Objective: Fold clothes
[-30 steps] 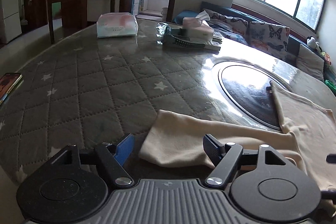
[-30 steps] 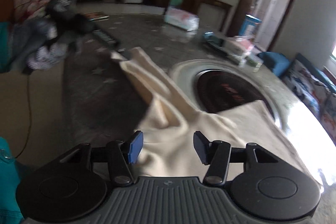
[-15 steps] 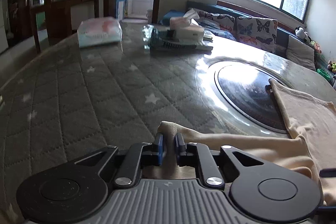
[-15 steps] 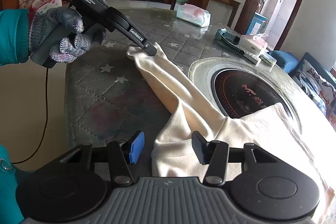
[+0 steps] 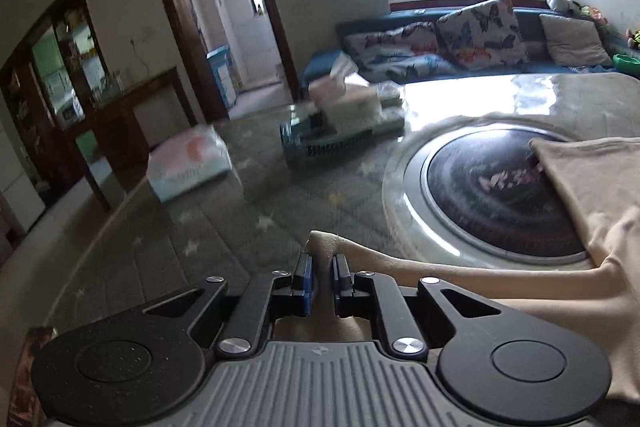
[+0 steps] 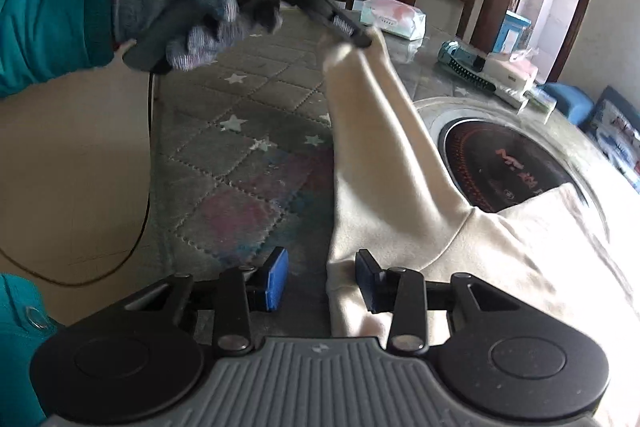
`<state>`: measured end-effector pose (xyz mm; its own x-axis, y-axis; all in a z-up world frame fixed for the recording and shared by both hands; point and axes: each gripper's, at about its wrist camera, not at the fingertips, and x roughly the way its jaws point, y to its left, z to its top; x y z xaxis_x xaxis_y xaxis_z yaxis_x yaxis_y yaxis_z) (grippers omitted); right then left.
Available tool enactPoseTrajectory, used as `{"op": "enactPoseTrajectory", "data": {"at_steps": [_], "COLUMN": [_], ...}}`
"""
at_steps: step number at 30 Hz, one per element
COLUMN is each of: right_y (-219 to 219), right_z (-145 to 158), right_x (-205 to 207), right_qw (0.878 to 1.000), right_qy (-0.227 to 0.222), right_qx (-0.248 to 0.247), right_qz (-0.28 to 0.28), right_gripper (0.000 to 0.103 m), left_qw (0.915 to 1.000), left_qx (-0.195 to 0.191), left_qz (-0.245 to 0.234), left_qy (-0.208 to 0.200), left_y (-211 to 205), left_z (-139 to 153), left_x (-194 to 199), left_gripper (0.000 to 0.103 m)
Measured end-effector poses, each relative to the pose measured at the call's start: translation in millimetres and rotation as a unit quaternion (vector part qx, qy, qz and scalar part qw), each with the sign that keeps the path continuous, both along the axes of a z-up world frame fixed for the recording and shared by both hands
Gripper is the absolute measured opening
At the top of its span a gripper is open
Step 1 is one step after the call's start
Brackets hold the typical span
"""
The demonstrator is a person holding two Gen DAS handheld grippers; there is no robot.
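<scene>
The left tongs (image 5: 322, 281) are closed on the cuff of the sleeve (image 6: 380, 131) of a cream garment (image 6: 500, 251) and hold it lifted above the quilted surface (image 6: 224, 147). The sleeve runs down from there to the body of the garment, which lies on the surface and partly covers the round black cooktop (image 5: 500, 195). The right tongs (image 6: 322, 279) are open, low at the near edge of the garment, with its hem between the two fingers. A gloved left hand (image 6: 180, 11) holds the left tool.
</scene>
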<state>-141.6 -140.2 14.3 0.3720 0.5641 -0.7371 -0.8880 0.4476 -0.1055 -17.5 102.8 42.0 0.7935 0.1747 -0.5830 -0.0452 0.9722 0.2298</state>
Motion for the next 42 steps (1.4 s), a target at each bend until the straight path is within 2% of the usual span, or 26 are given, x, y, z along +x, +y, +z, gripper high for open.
{"op": "enactPoseTrajectory", "data": {"at_steps": [4, 8, 14, 17, 22, 26, 32, 36, 42], "right_y": [-6, -15, -32, -38, -37, -36, -30, -30, -33], "right_z": [13, 25, 28, 22, 6, -4, -3, 1, 19], "right_x": [11, 31, 83, 108, 121, 128, 128, 125, 112], "right_qw": [0.999, 0.997, 0.987, 0.980, 0.978, 0.978, 0.977, 0.978, 0.981], "right_qy": [0.012, 0.012, 0.014, 0.017, 0.026, 0.030, 0.035, 0.025, 0.010], "right_qx": [0.031, 0.047, 0.050, 0.039, 0.029, 0.025, 0.029, 0.031, 0.051], "right_qz": [-0.021, -0.064, -0.155, -0.194, -0.203, -0.207, -0.207, -0.204, -0.189], "right_gripper": [0.038, 0.038, 0.038, 0.036, 0.036, 0.035, 0.035, 0.035, 0.036], "left_qw": [0.9995, 0.9979, 0.9954, 0.9941, 0.9935, 0.9953, 0.9919, 0.9878, 0.9808], "left_qx": [-0.007, -0.032, -0.095, -0.107, -0.108, -0.087, -0.103, -0.120, -0.142], "left_qz": [0.029, 0.057, 0.012, 0.002, -0.001, 0.017, 0.067, 0.097, 0.131], "left_qy": [0.003, 0.003, 0.008, 0.019, 0.035, 0.041, 0.032, 0.021, 0.027], "left_y": [13, 24, 7, -7, -17, -13, 7, 15, 23], "left_z": [-6, -1, 5, -1, -12, -20, -19, -16, -18], "left_x": [3, -4, -38, -49, -48, -35, -28, -31, -27], "left_gripper": [0.015, 0.019, 0.025, 0.025, 0.025, 0.026, 0.029, 0.041, 0.042]}}
